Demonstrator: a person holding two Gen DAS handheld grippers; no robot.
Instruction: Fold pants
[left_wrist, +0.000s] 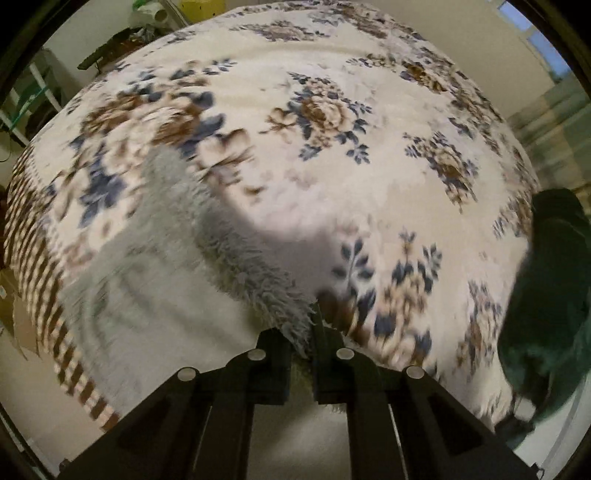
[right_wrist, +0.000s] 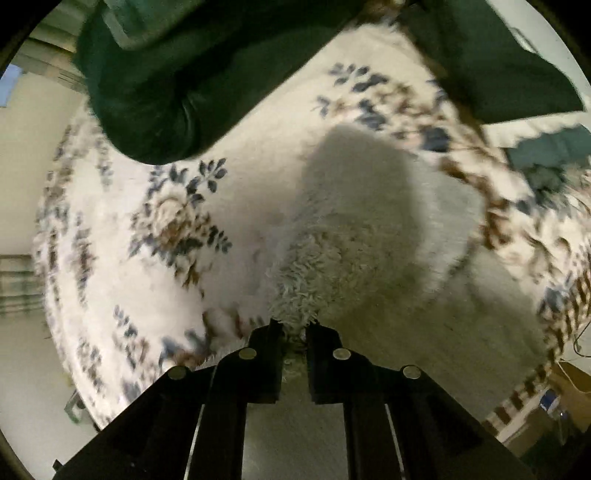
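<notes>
The pants are pale grey and fleecy (left_wrist: 207, 243). They hang and spread over a floral blanket on the bed. My left gripper (left_wrist: 300, 332) is shut on an edge of the pants, with the fabric pinched between the fingers. In the right wrist view the same fleecy pants (right_wrist: 351, 236) run away from my right gripper (right_wrist: 293, 330), which is shut on another edge of them. Both views are blurred by motion.
The floral blanket (left_wrist: 332, 122) covers the bed, with a brown checked border (left_wrist: 40, 258) at the left. A dark green sleeve (right_wrist: 166, 85) fills the top of the right wrist view and shows at the right in the left wrist view (left_wrist: 546, 295). Shelves and clutter (left_wrist: 33, 92) stand beyond the bed.
</notes>
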